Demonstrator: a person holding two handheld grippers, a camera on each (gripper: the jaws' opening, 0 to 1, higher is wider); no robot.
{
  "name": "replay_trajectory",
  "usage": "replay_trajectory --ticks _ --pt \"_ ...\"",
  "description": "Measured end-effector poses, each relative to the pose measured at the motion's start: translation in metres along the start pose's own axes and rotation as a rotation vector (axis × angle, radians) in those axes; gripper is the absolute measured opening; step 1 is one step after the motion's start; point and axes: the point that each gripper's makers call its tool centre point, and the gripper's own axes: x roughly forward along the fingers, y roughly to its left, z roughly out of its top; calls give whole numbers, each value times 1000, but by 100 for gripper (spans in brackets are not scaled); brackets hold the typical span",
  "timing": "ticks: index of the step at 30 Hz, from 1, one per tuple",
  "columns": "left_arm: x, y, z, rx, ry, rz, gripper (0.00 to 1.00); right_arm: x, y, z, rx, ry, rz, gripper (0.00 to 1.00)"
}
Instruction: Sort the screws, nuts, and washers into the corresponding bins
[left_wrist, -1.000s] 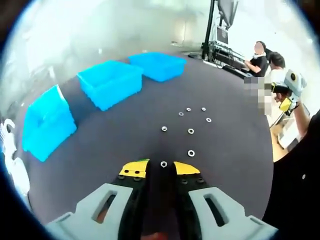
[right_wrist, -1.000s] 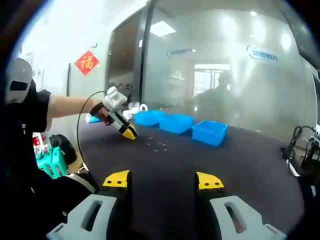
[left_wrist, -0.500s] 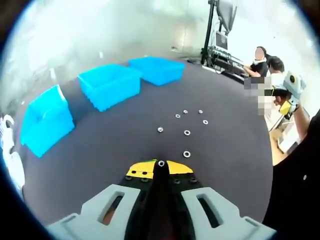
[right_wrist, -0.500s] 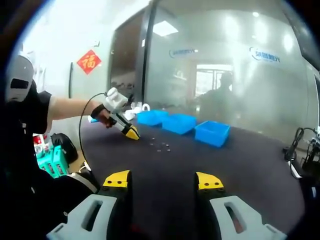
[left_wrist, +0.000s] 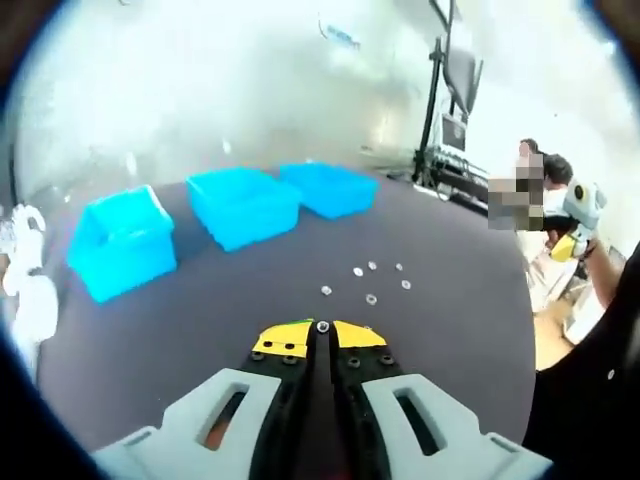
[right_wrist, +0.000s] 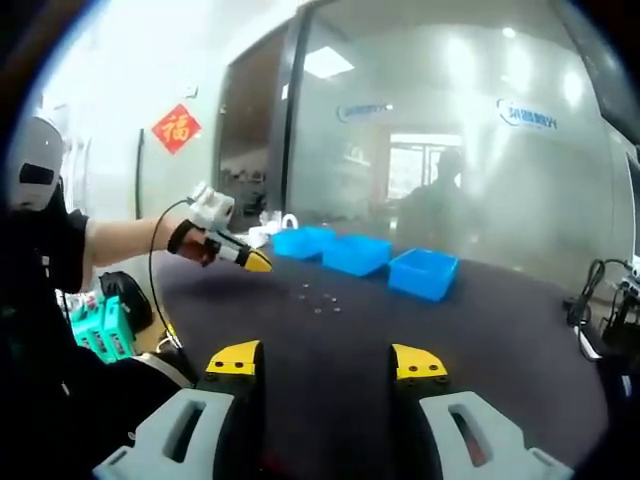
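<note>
My left gripper (left_wrist: 322, 328) is shut on a small silver ring (left_wrist: 322, 326), a nut or a washer, pinched at the yellow tips and held above the dark table (left_wrist: 190, 330). Several more small silver pieces (left_wrist: 371, 298) lie scattered on the table just ahead. Beyond them stand three blue bins: left (left_wrist: 120, 245), middle (left_wrist: 245, 205), right (left_wrist: 330, 188). In the right gripper view, the left gripper (right_wrist: 258, 263) hangs above the table in a person's hand, short of the silver pieces (right_wrist: 318, 298) and the bins (right_wrist: 355, 253). My right gripper (right_wrist: 325, 362) is open with nothing between its jaws.
A glass wall (right_wrist: 450, 150) runs behind the table. A stand with equipment (left_wrist: 445, 120) sits past the far right bin, with people seated beside it. White objects (left_wrist: 25, 280) lie at the table's left edge. Green boxes (right_wrist: 105, 325) sit low at the left.
The left gripper closed on a silver ring that lay between its jaws, then rose off the table with it. The right gripper stayed open and still.
</note>
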Motion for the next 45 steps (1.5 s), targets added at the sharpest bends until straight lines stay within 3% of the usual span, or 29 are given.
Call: replay_trajectory --ticks 8,12,15,20,23,30,34,36,40,43,45 --pt "-22 -3 23 -16 -167 73 6 5 4 8 11 -31 -10 45" --pt "-41 8 41 -74 -297 147 6 8 5 10 17 -41 -12 45" --pt "-53 16 45 -62 -337 204 6 9 6 12 26 -50 -13 45" --pt "-65 26 50 -49 -373 239 6 10 8 16 31 -65 -14 45" --pt "-70 36 61 -61 -432 285 6 12 9 18 32 -72 -13 45" --pt "-59 70 82 -50 -437 332 6 13 18 22 30 -92 -8 45" --pt "-50 81 93 -5 -418 368 6 12 21 20 33 -92 -9 45" --pt "-41 99 103 -1 -416 383 6 11 22 18 34 -87 -6 45" --pt "-39 117 109 -5 -402 420 6 8 23 16 36 -79 -6 45" --pt "-31 135 116 38 -393 441 6 5 23 16 40 -77 -9 45" --pt "-28 150 116 3 -379 460 6 3 24 17 37 -78 -10 44"
